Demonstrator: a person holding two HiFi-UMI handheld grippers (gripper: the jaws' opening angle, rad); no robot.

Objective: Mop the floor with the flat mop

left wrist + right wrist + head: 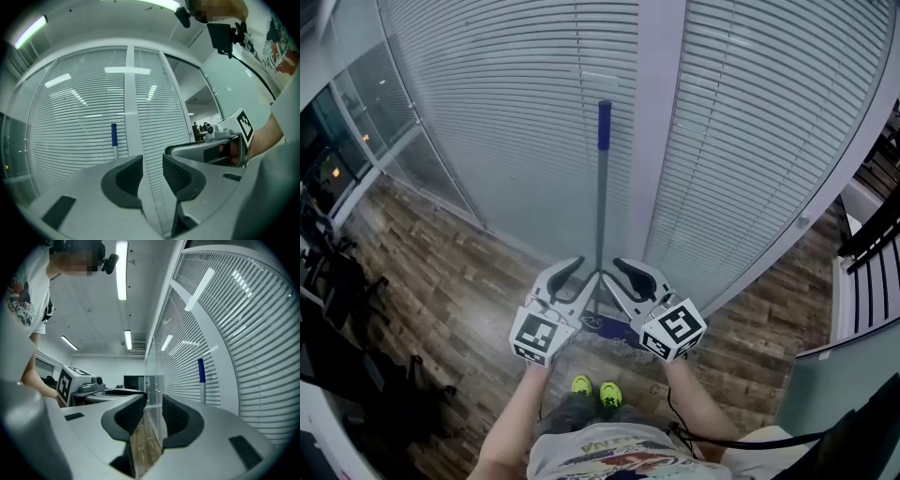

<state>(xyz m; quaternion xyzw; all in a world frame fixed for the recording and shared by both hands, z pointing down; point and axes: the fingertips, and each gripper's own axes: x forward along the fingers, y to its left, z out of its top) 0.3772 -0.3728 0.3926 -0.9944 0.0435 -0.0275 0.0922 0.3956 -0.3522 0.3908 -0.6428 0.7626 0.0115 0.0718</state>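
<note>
Underfoot, wood-plank floor [441,281] meets blinded glass wall [516,112].

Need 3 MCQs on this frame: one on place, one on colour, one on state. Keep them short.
1. Where is the mop?
A. Standing upright by the blinds
B. Lying flat on the floor
C. Held up in the right gripper

2. What colour is the top end of the mop's pole?
A. Red
B. Blue
C. Yellow

3. How is the left gripper?
A. Shut on the pole
B. Shut with nothing in it
C. Open with nothing between its jaws

Answers:
1 A: the mop stands upright in front of the blinds, ahead of both grippers.
2 B: the top end is blue above a grey pole.
3 C: the left gripper shows a clear gap between its jaws, with only the blinds beyond.
</note>
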